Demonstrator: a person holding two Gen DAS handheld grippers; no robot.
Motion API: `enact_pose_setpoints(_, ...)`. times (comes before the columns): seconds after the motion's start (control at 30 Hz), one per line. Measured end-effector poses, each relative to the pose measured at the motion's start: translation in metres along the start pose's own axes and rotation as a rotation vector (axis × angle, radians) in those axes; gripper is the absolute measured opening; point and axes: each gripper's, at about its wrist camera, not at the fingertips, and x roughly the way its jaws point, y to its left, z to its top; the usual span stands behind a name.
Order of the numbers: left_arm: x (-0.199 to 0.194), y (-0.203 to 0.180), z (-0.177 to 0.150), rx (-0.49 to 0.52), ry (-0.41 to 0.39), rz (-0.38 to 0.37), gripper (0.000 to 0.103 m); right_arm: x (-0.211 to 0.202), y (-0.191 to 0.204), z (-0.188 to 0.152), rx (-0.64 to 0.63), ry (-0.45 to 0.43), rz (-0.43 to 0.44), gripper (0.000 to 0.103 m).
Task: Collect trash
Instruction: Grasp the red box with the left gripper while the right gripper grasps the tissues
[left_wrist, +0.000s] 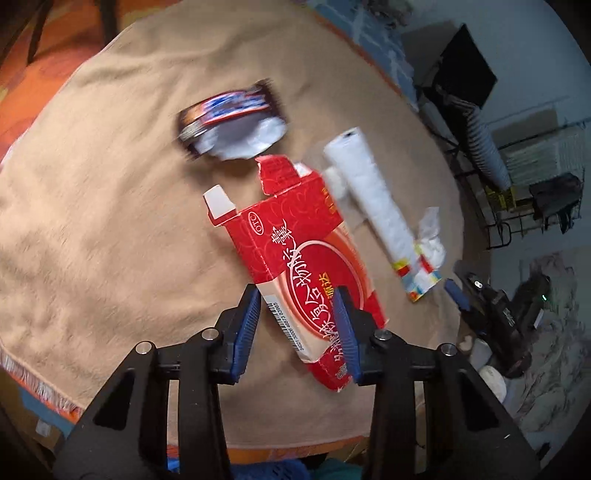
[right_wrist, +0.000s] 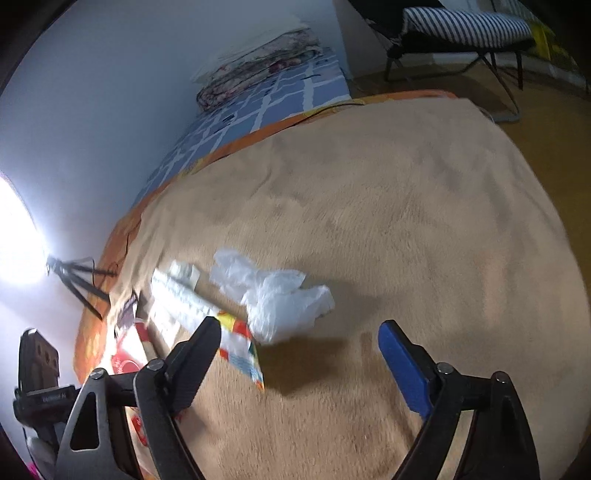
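An opened red medicine box (left_wrist: 306, 258) lies on the tan blanket (left_wrist: 110, 221). My left gripper (left_wrist: 299, 299) is open, its blue pads either side of the box's near end; contact cannot be told. Beyond lie a dark snack wrapper with a white inside (left_wrist: 232, 122), a white roll (left_wrist: 373, 195) and crumpled white tissue (left_wrist: 430, 236). In the right wrist view my right gripper (right_wrist: 299, 332) is open and empty, just short of the crumpled white plastic (right_wrist: 280, 295). The white roll with its coloured end (right_wrist: 207, 310) lies by its left finger. The red box (right_wrist: 127, 360) shows far left.
The blanket (right_wrist: 406, 221) covers an orange-edged surface beside a blue patterned sheet (right_wrist: 258, 110). A tripod (right_wrist: 77, 280) and a bright light stand at the left wall. A striped folding chair (right_wrist: 461, 22) stands at the back. The right gripper (left_wrist: 491, 306) shows in the left view.
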Motion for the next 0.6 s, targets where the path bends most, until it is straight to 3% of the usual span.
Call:
enact_pose_setpoints(0.07,0.003,-0.014,0.002,0.03,-0.002,-0.016,0.038,0.007,-0.002,0.003,0.018,0.005,0.008,0.087)
enact_pose_setpoints(0.17,0.006,-0.035,0.004,0.084,-0.014,-0.018,0.038,0.018,0.0,0.006,0.023,0.026,0.023,0.075)
enact_pose_setpoints(0.27,0.013,-0.052,0.006,0.125,-0.023,-0.009,0.038,0.026,0.002,0.007,0.025,0.036,0.031,0.074)
enact_pose_setpoints(0.47,0.031,-0.059,0.018,0.093,-0.013,0.004,0.038,0.035,0.007,0.006,-0.008,0.036,0.005,0.073)
enact_pose_setpoints(0.53,0.037,-0.059,0.019,0.09,-0.019,0.013,0.038,0.035,0.011,0.005,-0.038,0.035,-0.009,0.06)
enact_pose_setpoints(0.6,0.039,-0.058,0.021,0.082,-0.029,0.018,0.036,0.036,0.012,0.005,-0.059,0.046,0.006,0.039)
